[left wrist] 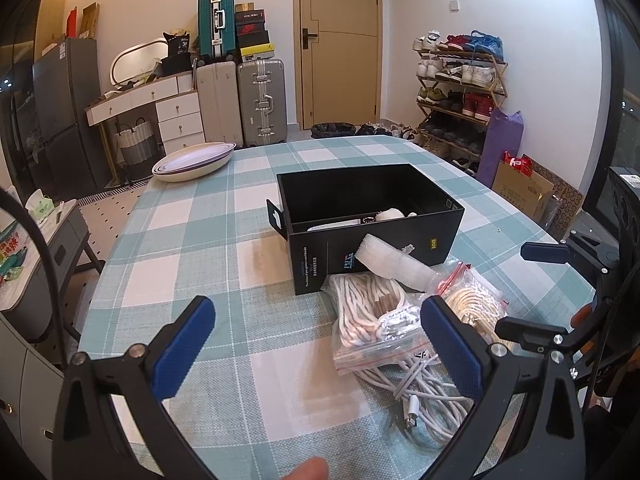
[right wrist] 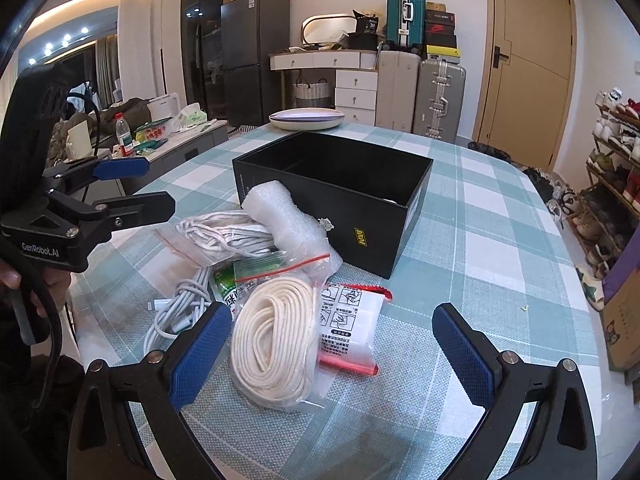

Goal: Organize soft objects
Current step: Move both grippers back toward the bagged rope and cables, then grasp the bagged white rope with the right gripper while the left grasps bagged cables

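We hold both grippers over the checked table [left wrist: 224, 216], each with its blue-padded fingers spread wide and nothing between them. The left gripper [left wrist: 318, 346] hovers above the near part of the table; its right finger [left wrist: 452, 344] stands in front of the pile of soft things, while its left finger [left wrist: 186, 344] is over bare cloth. The right gripper [right wrist: 332, 354] hangs over the same pile from the other side.

The pile lies on the table just in front of the open black box [right wrist: 340, 196], touching its near wall. A roll of bubble wrap [right wrist: 280, 216] leans against the box. Beside it sits a zip bag of white cord [left wrist: 372, 316], and loose white charging cables [left wrist: 416, 392] spill out toward us beneath it. In the right wrist view, a bagged coil of cream rope [right wrist: 272, 336] lies between the right gripper's fingers but lower, on the cloth, nearer the left finger [right wrist: 200, 356]. A white packet with printed instructions [right wrist: 346, 328] rests against the coil's right side, well apart from the right finger [right wrist: 464, 352]. A green-printed bag [right wrist: 236, 280] is tucked under the coil's far edge.

Inside the box, a few pale items show at the bottom in the left wrist view. A stack of shallow bowls [left wrist: 194, 160] sits at the table's far corner.
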`<state>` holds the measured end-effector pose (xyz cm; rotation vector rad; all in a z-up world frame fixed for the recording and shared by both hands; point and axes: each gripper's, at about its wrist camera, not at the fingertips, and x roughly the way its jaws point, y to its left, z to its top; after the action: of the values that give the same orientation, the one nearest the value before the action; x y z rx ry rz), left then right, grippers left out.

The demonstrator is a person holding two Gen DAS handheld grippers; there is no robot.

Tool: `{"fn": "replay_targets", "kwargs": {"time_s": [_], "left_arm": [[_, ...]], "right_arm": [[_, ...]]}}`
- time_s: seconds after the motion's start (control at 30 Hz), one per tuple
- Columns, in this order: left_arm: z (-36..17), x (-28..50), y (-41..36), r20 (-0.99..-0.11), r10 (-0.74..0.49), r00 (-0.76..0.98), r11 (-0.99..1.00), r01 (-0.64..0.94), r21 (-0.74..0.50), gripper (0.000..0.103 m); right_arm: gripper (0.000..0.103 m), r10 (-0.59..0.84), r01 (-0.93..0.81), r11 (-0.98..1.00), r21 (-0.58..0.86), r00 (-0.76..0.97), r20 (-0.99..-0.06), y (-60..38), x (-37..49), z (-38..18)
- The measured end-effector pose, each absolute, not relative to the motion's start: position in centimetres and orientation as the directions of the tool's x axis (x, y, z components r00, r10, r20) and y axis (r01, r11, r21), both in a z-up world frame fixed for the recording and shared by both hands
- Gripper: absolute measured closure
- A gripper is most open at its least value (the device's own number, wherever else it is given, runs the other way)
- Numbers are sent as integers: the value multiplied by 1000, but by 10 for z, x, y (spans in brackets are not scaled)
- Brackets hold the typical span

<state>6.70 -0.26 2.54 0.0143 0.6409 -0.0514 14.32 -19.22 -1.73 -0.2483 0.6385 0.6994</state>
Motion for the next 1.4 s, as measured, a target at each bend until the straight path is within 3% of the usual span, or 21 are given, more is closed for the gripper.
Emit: {"fn": "replay_targets", "kwargs": {"time_s": [0.8,0.83,0.9,1.07,1.4], "left_arm": [[2,87,-20,-675,-96,732,995,73,-62,0],[2,87,-20,-675,-93,731,996,73,-58,0],[3,86,-19,-675,-87,733,996,73,-50,0],[6,84,-14,-672,-90,735,996,74,-52,0],[10,83,-10,-670,-91,737,996,79,-49,0]], "right_arm": [[2,530,-702,712,-17,553,-643,-196,136,-20],[3,533,-707,707,-19,549,-644,-194,135,-20],[17,539,-724,690,-21,533,-652,-188,133,-23],[28,547,-755,656,-24,497,-674,-175,128,-30],[35,541,-777,627,-44,476,-694,-161,125,-39]]}}
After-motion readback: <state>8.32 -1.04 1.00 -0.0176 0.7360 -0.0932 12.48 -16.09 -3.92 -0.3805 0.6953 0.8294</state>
